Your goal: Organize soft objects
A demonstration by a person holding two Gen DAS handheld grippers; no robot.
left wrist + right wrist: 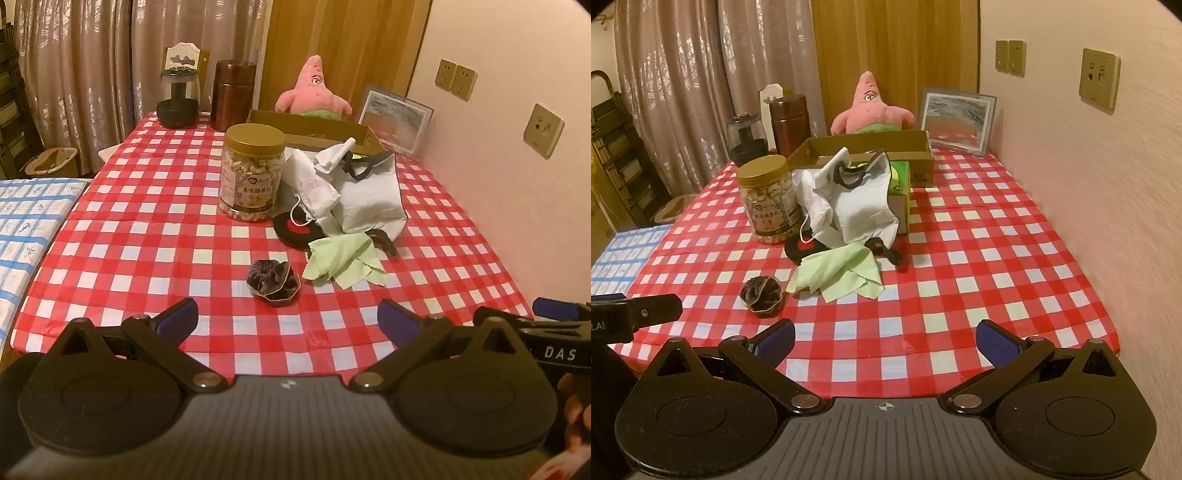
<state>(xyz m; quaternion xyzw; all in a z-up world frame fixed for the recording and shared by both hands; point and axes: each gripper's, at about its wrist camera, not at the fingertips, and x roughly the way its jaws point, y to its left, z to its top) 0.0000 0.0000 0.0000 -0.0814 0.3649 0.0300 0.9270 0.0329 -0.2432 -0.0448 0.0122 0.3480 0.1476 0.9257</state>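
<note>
Both grippers hover at the near edge of the checked table [147, 236], left gripper [288, 321] and right gripper [885, 341] spread wide, grasping nothing. A dark scrunchie [272, 282] lies nearest, a green cloth [343, 260] just beside it, white cloths [354, 192] heaped behind. The jar [254, 173], lid on, holds nuts. Behind the cardboard box [864, 147], contents unclear, sits a pink plush [868, 107].
</note>
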